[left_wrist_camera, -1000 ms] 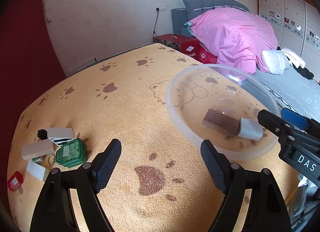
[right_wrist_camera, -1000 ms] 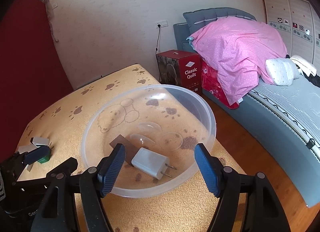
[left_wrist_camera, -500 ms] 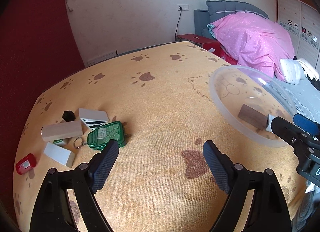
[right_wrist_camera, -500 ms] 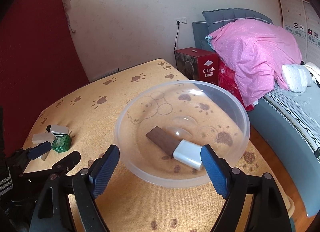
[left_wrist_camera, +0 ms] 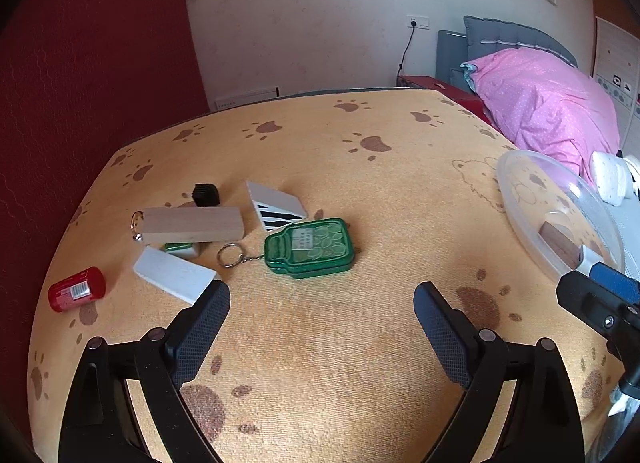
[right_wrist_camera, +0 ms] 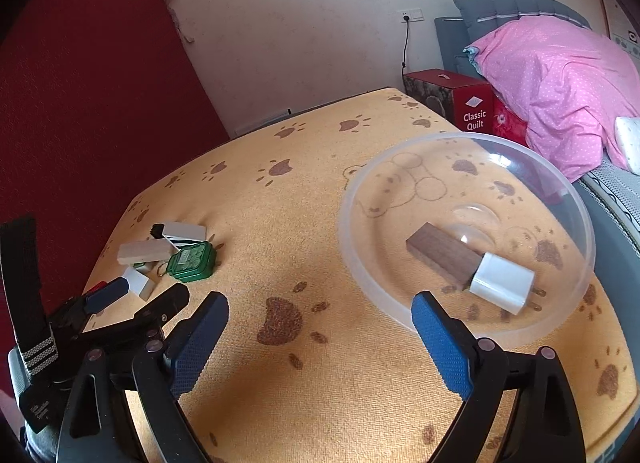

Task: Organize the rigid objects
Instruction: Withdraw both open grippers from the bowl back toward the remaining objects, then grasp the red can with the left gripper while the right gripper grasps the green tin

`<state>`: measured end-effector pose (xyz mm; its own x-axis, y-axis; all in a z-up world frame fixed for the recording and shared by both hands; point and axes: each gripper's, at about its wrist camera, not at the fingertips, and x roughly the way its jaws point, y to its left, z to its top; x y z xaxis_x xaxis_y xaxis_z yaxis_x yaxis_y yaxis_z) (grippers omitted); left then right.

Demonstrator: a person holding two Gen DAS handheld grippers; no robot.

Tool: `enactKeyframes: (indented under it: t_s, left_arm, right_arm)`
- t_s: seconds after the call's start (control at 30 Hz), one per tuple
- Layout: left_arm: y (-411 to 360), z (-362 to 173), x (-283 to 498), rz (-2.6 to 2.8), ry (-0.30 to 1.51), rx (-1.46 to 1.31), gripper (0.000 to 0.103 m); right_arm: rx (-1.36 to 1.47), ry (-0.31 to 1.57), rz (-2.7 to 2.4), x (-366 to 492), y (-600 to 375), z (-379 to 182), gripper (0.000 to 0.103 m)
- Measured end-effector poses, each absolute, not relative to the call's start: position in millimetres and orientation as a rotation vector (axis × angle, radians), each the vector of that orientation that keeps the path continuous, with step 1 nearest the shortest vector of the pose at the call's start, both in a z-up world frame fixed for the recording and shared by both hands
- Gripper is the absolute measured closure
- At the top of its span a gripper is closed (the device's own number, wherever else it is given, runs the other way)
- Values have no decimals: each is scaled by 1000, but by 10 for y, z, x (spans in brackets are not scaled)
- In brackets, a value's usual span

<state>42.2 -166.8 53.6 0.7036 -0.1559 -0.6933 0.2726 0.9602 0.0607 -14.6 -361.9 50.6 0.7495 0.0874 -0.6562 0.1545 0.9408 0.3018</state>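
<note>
A clear plastic bowl (right_wrist_camera: 360, 263) sits on the orange paw-print cloth and holds a dark wooden block (right_wrist_camera: 442, 253) and a white charger plug (right_wrist_camera: 502, 283). The bowl also shows at the right of the left wrist view (left_wrist_camera: 516, 199). A green jar-shaped keychain tin (left_wrist_camera: 310, 247), a light wooden block (left_wrist_camera: 192, 224), a white block (left_wrist_camera: 174, 274), a striped white block (left_wrist_camera: 276, 207), a black piece (left_wrist_camera: 206, 194) and a red cylinder (left_wrist_camera: 76, 289) lie in a cluster. My left gripper (left_wrist_camera: 322, 317) is open and empty, just short of the green tin. My right gripper (right_wrist_camera: 320, 327) is open and empty beside the bowl.
The table (right_wrist_camera: 360, 403) ends close to a bed with a pink quilt (right_wrist_camera: 560, 75) on the right. A red "Classic Quilt" box (right_wrist_camera: 472, 111) stands past the far corner. A red wall (left_wrist_camera: 80, 63) runs along the left.
My left gripper swung left from the bowl toward the cluster, now facing the green tin. My right gripper drew back and left from over the bowl. Both stayed open.
</note>
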Motion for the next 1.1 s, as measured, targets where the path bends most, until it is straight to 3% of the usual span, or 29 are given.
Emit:
enactKeyframes:
  t_s: [1.1]
  left_arm:
    - [224, 347, 868, 104, 795, -14, 9]
  right_arm:
    - [234, 839, 82, 132, -2650, 373, 8]
